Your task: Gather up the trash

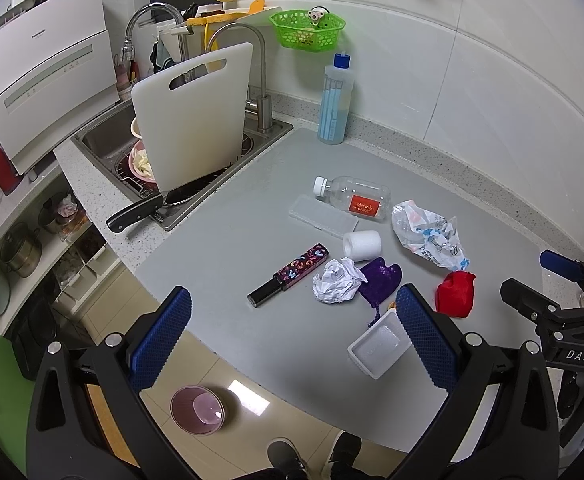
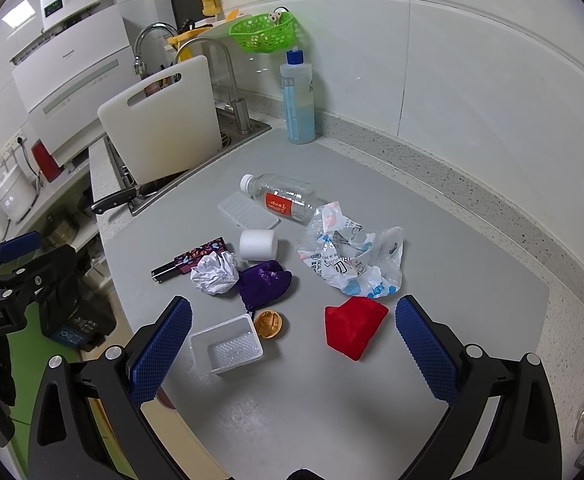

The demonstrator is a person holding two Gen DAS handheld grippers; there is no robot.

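Both hand-held grippers, left (image 1: 292,336) and right (image 2: 293,340), are hovering wide open, holding nothing. Trash is lying on the desk (image 2: 471,280): a clear tray (image 2: 228,346), a crumpled paper ball (image 2: 214,272).

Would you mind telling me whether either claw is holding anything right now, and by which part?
Nothing is held. The left claw and the right claw are both open above the mat, with no item between their pads.

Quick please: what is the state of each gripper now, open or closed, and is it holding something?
Left gripper: open, holding nothing, above the mat's near edge.
Right gripper: open, holding nothing, above the gray mat.
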